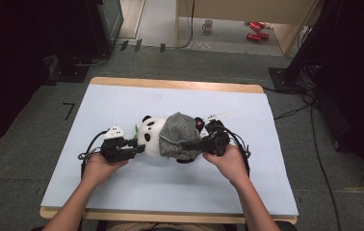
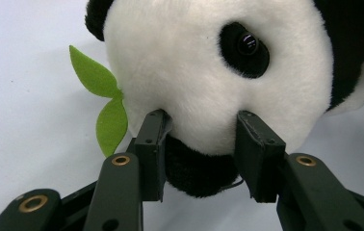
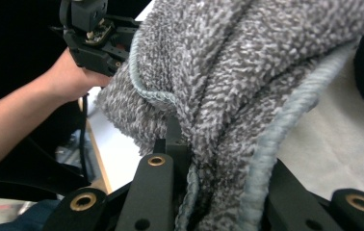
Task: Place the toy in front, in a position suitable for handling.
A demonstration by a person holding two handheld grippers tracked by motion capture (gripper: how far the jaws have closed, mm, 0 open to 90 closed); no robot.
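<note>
Nearest me, my left gripper (image 1: 133,146) has its jaws pressed into the muzzle of the plush panda (image 2: 209,91), one pad on either side of the snout — a firm pinch that pins the toy on the white table cover (image 1: 122,192). A green felt leaf (image 2: 104,103) sticks out just beside the left jaw. My right gripper (image 1: 200,143) is clamped tight on the rim of the grey knitted hat (image 3: 247,72), with the pale blue edging cord (image 3: 286,139) bunched between its jaws. The panda lies on its side in the middle of the table, and the hat is draped over it from the right, covering much of the body while the face stays bare. I judge the job about half done — the hat is on the toy, but I cannot tell whether it is seated properly. Beyond the table, a mug (image 1: 208,25) and some red cans (image 1: 256,30) sit on the floor.
</note>
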